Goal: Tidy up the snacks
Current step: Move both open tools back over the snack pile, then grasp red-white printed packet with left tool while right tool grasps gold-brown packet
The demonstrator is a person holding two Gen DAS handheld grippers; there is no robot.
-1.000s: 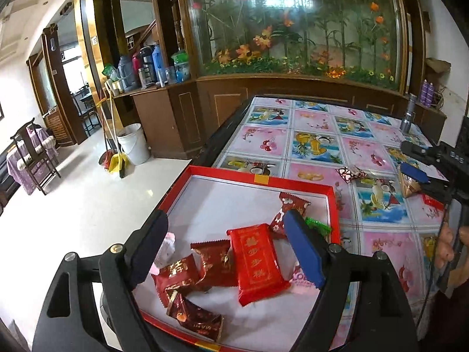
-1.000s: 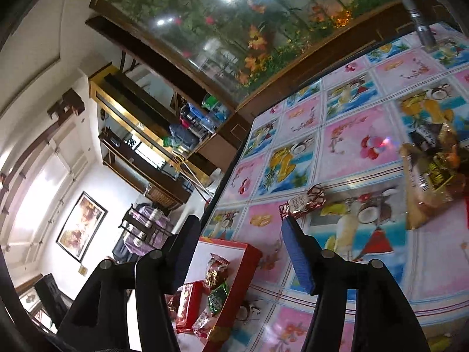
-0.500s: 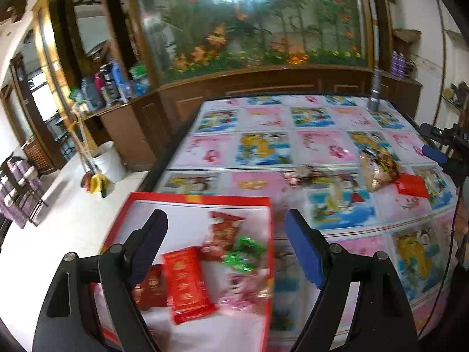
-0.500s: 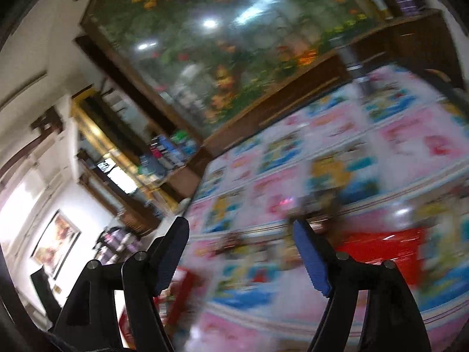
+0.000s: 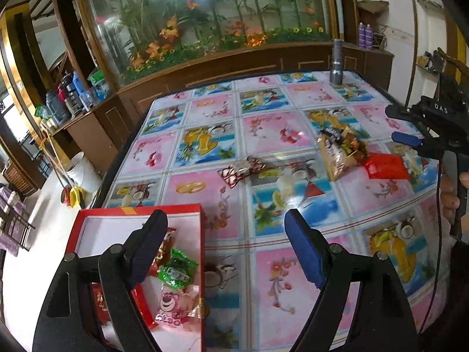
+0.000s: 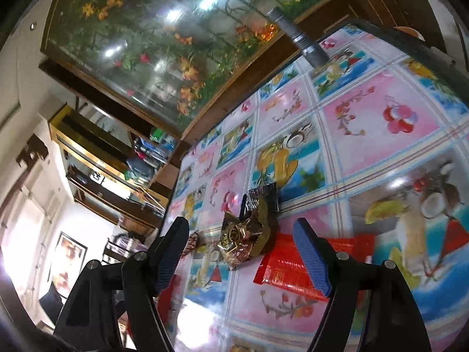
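Observation:
A red box point(image 5: 134, 211) with a white inside stands at the table's near left corner and holds several wrapped snacks, among them a green pack point(image 5: 176, 268) and a pink bear pack point(image 5: 173, 308). My left gripper point(image 5: 225, 249) is open and empty above the box's right edge. On the table lie a red-and-white candy point(image 5: 241, 168), a gold-brown snack bag point(image 5: 341, 152) and a flat red packet point(image 5: 385, 165). My right gripper point(image 6: 240, 252) is open and empty, hovering just short of the gold-brown bag point(image 6: 247, 234) and red packet point(image 6: 296, 267); it also shows in the left wrist view point(image 5: 410, 138).
The table wears a glossy fruit-print cloth point(image 5: 263, 129). A grey metal flashlight point(image 5: 336, 67) stands upright at its far edge. Behind it are a wooden cabinet and a glass panel with flowers point(image 5: 205, 14). A white bucket point(image 5: 82, 173) stands on the floor left.
My left gripper has swung right, from over the box's middle to its right edge. My right gripper has moved right, from the red-and-white candy to the gold-brown bag and red packet. Both stay open.

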